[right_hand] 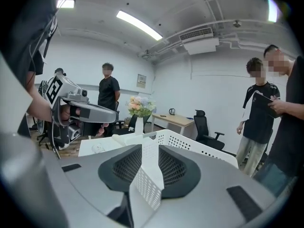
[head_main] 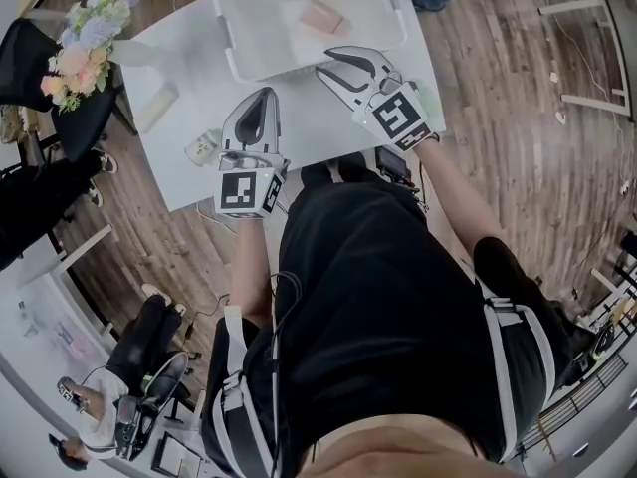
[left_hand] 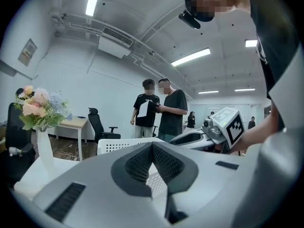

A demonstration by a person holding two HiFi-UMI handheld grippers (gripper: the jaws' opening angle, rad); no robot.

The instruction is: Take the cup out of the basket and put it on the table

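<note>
Pinches basket (head_main: 224, 28) rim in right gripper (head_main: 330, 61) fingers, holds left gripper (head_main: 265, 93) fingers together, empty (cup (head_main: 320, 15) inside); seemingly needs a reach in.

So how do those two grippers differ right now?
The right gripper has the white basket's wall pinched between its jaws; the left gripper holds nothing, its jaw tips together. The right gripper reaches over the basket's rim; the left gripper sits just short of it, over the table. Both are grey, carry a marker cube and point toward the basket.
</note>
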